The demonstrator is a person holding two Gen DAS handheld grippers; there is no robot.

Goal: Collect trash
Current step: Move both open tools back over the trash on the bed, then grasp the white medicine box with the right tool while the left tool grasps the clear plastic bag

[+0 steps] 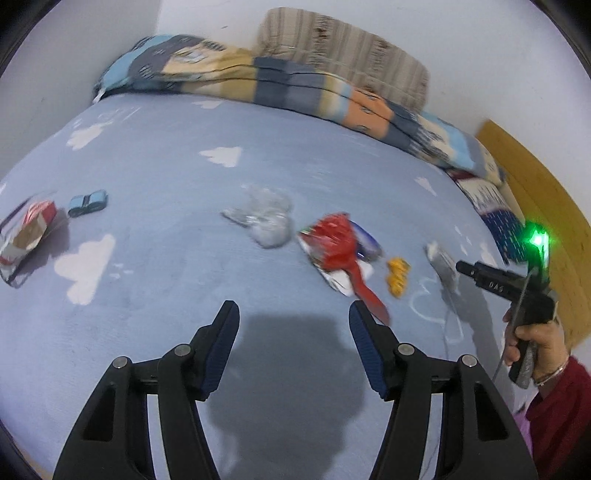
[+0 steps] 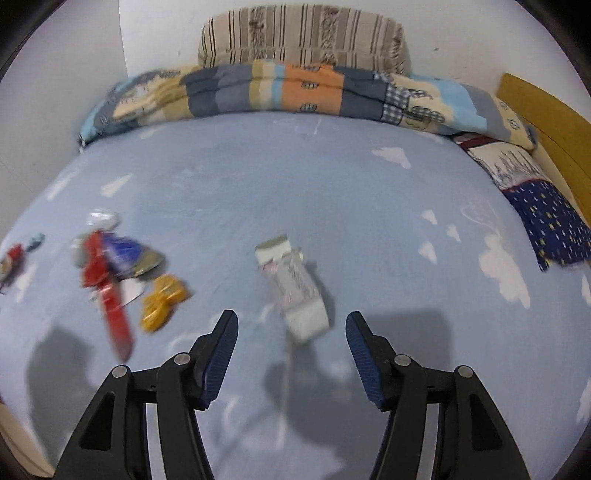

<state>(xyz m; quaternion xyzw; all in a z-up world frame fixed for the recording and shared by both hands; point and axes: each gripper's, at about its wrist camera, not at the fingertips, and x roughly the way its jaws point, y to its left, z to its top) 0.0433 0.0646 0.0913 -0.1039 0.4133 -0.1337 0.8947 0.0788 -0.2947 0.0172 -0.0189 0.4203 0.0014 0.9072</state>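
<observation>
Counting stuff on the blue cloud bedsheet (image 1: 155, 280): one red wrapper (image 1: 338, 245), one clear crumpled plastic bag (image 1: 264, 218), one yellow crumpled wrapper (image 1: 398, 277), one white carton (image 2: 295, 291), one red-and-white box (image 1: 31, 232) near the sheet's left edge, one small blue toy car (image 1: 88, 203) beside it. Along the sheet's far edge: one folded patchwork blanket (image 2: 280, 94), one striped pillow (image 2: 303, 35) behind.

left cam: above bed (image 1: 155, 192), angled down toward pillows, near
right cam: same, further right
shared: red wrapper (image 1: 338, 242), yellow wrapper (image 2: 162, 301)
</observation>
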